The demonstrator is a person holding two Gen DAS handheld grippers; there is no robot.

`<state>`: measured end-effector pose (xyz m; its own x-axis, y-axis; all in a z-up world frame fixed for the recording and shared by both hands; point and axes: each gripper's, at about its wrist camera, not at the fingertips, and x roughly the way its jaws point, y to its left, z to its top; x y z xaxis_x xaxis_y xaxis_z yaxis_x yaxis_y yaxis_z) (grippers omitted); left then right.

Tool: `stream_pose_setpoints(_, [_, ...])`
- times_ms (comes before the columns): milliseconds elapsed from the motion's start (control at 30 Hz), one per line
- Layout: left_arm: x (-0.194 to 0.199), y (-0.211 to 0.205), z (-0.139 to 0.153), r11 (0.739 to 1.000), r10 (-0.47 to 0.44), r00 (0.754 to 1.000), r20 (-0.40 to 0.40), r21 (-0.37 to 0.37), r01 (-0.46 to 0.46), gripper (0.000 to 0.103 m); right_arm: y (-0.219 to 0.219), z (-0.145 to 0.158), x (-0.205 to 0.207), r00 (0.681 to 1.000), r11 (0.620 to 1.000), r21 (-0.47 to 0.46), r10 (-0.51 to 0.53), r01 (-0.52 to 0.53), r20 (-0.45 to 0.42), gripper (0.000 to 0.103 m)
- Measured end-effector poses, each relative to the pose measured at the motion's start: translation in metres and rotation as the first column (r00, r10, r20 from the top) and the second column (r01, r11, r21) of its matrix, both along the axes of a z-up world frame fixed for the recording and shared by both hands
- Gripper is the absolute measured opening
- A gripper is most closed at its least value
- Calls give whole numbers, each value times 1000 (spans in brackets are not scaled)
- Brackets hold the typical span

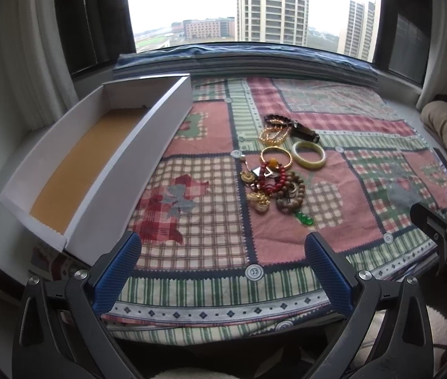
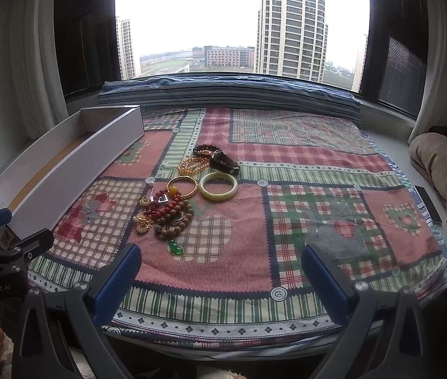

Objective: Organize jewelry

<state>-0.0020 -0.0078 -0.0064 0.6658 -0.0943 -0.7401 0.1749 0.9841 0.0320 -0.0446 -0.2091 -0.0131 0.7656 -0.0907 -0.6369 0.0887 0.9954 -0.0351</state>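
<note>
A pile of jewelry lies mid-cloth: a pale jade bangle (image 1: pixel 308 154) (image 2: pixel 218 186), a gold bangle (image 1: pixel 276 156) (image 2: pixel 182 186), red beads (image 1: pixel 271 177) (image 2: pixel 166 207), wooden beads (image 1: pixel 289 194) (image 2: pixel 176 221), a green pendant (image 1: pixel 305 219) (image 2: pixel 175 248), gold chains (image 1: pixel 272 134) (image 2: pixel 192 165) and a dark watch (image 1: pixel 305 131) (image 2: pixel 225 161). A long white box (image 1: pixel 97 158) (image 2: pixel 65 173) with a tan floor stands open at the left. My left gripper (image 1: pixel 223 268) and right gripper (image 2: pixel 222 271) are both open and empty, near the cloth's front edge, short of the pile.
A plaid patchwork cloth (image 1: pixel 365 164) (image 2: pixel 318 189) covers the surface. A folded blue striped blanket (image 1: pixel 239 60) (image 2: pixel 229 90) lies along the window. A beige bundle (image 2: pixel 438 170) and a dark flat object (image 2: pixel 427 200) sit at the right edge.
</note>
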Motion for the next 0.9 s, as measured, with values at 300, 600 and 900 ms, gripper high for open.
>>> stream_pose_setpoints(300, [-6,-3,4,1000,-18,999,49,16,17,103,6,5,-1,997,999,-31,47,-45,60,103])
stream_pose_setpoints(600, [-4,2,-1,1000,0,999,40,2,0,103,10,0,-1,997,998,-35,58,-56,41,103])
stream_pose_setpoints(900, [0,-3,-7,999,-32,999,-5,-41,32,103,8,-4,-3,997,997,-35,70,-69,27,103])
